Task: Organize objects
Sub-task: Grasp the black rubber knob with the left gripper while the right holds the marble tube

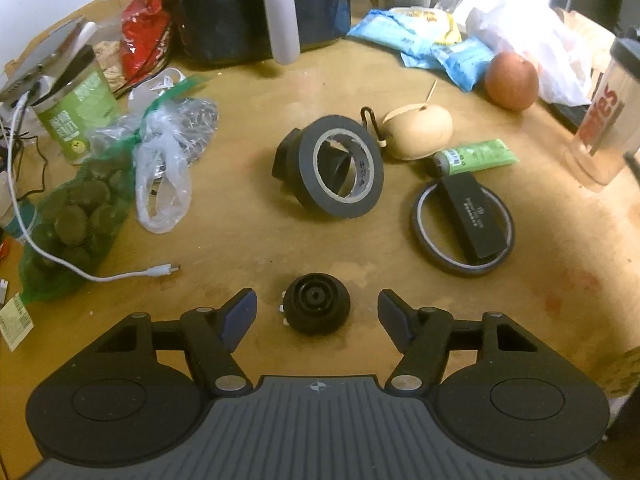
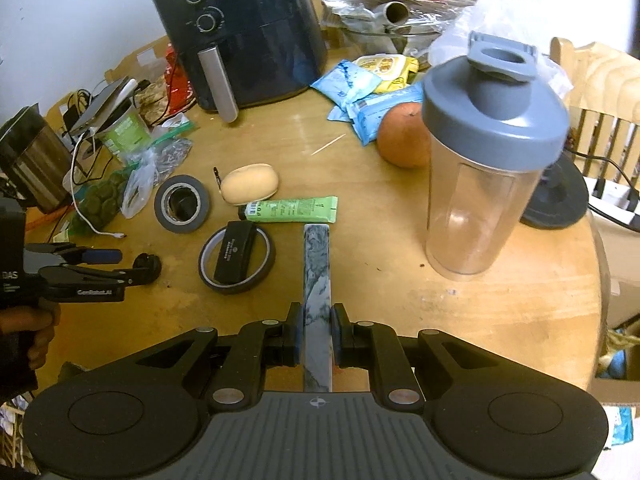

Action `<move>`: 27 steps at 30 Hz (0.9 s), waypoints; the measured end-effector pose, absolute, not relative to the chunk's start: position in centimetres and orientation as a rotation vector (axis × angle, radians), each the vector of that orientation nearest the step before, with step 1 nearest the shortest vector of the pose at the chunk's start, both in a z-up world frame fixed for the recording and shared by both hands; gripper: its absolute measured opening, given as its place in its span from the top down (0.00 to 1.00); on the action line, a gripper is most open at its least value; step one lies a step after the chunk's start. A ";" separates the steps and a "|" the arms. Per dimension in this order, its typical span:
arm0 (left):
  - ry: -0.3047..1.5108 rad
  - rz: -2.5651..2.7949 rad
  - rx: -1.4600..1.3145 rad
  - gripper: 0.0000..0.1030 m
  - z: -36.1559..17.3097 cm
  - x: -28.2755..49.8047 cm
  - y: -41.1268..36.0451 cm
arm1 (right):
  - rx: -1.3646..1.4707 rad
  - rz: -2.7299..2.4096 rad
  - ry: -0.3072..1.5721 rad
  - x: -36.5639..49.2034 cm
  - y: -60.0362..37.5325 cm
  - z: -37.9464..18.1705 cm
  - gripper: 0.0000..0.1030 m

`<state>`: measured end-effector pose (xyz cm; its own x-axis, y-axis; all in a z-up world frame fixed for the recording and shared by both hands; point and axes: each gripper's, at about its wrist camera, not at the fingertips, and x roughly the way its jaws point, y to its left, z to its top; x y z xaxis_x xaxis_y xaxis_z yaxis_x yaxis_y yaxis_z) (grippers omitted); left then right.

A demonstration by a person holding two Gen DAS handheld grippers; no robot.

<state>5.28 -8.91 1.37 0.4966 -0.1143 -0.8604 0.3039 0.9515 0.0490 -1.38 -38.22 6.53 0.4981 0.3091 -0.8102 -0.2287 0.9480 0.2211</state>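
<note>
Right, nearest us the left gripper [image 1: 318, 310] has its jaws apart, pads clear on both sides of a small black domed knob [image 1: 318, 309] that sits on the wooden table [image 1: 248, 240] between them; nothing is pinched yet. We judge the knob light, rigid and hard plastic, its rounded sides a bit slippery, so the low wide flanks are the place to squeeze, not the ribbed top. Small white bits at its left edge are too small to identify, and its underside is hidden. The right gripper [image 2: 316, 334] is clamped on a flat marbled grey bar [image 2: 317, 280], held near its near end, far end pointing toward the green tube [image 2: 294, 209]; we cannot tell what the bar is, or whether its tip touches the table. It looks stiff and smooth, likely to pivot in a narrow grip. Further out, the grey tape roll [image 1: 340, 164] leans on a dark object we can't make out, and a black case [image 1: 472, 220] lies across a thin tape ring [image 1: 464, 228]. Far back, the air fryer [image 2: 248, 36] is cropped in the left view, and the far right glare washes out the bags.
</note>
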 end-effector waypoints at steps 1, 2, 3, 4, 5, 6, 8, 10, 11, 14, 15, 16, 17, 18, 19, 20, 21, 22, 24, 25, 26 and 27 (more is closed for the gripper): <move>1.026 -0.251 0.212 0.37 1.1 5.4 -9.0 | 0.092 0.320 0.998 -1.5 -38.3 6.5 0.84; 1.030 -0.246 0.216 0.38 0.8 5.5 -9.0 | 0.095 0.315 0.997 -1.5 -38.5 6.6 0.84; 1.033 -0.242 0.218 0.39 0.6 5.6 -9.0 | 0.097 0.311 0.996 -1.6 -38.6 6.6 0.84; 1.034 -0.237 0.220 0.41 0.4 5.7 -9.0 | 0.099 0.307 0.995 -1.6 -38.6 6.6 0.84; 1.038 -0.237 0.219 0.46 0.3 5.8 -9.0 | 0.100 0.303 0.995 -1.7 -38.7 6.6 0.84; 1.042 -0.235 0.216 0.51 0.1 5.9 -9.0 | 0.101 0.300 0.995 -1.8 -38.9 6.6 0.84; 1.040 -0.239 0.190 0.57 -0.1 6.0 -8.8 | 0.102 0.293 0.994 -1.9 -39.0 6.6 0.84; 1.046 -0.238 0.175 0.58 -0.1 6.1 -8.8 | 0.100 0.290 0.994 -2.0 -39.1 6.6 0.84; 1.047 -0.239 0.174 0.58 -0.1 6.1 -8.9 | 0.101 0.288 0.994 -2.1 -39.2 6.6 0.84; 1.055 -0.245 0.159 0.59 0.0 6.2 -8.9 | 0.099 0.288 0.995 -2.1 -39.2 6.6 0.84; 1.057 -0.247 0.149 0.59 0.1 6.1 -8.8 | 0.098 0.289 0.995 -2.2 -39.3 6.6 0.84; 1.054 -0.247 0.144 0.59 0.2 6.0 -8.8 | 0.096 0.291 0.994 -2.2 -39.2 6.6 0.84; 1.052 -0.247 0.143 0.59 0.4 5.9 -8.9 | 0.095 0.292 0.993 -2.2 -39.2 6.7 0.84; 1.049 -0.248 0.139 0.59 0.6 5.8 -8.9 | 0.094 0.293 0.992 -2.2 -39.2 6.7 0.84; 1.045 -0.250 0.135 0.59 0.8 5.7 -8.9 | 0.094 0.295 0.992 -2.2 -39.2 6.7 0.84; 1.041 -0.250 0.132 0.59 1.0 5.6 -8.9 | 0.093 0.296 0.991 -2.2 -39.1 6.7 0.84; 1.037 -0.251 0.131 0.59 1.2 5.5 -8.9 | 0.092 0.298 0.991 -2.2 -39.1 6.8 0.84; 1.033 -0.252 0.130 0.59 1.5 5.4 -8.9 | 0.091 0.299 0.990 -2.3 -39.0 6.8 0.84; 1.024 -0.255 0.125 0.59 2.0 5.2 -8.9 | 0.090 0.302 0.989 -2.3 -38.9 6.9 0.84; 1.020 -0.257 0.121 0.59 2.3 5.1 -8.9 | 0.090 0.303 0.989 -2.4 -38.9 6.9 0.84; 1.016 -0.261 0.117 0.59 2.6 5.0 -8.8 | 0.090 0.305 0.989 -2.4 -38.8 6.9 0.84; 1.011 -0.265 0.114 0.59 2.9 4.8 -8.9 | 0.090 0.306 0.989 -2.4 -38.8 7.0 0.84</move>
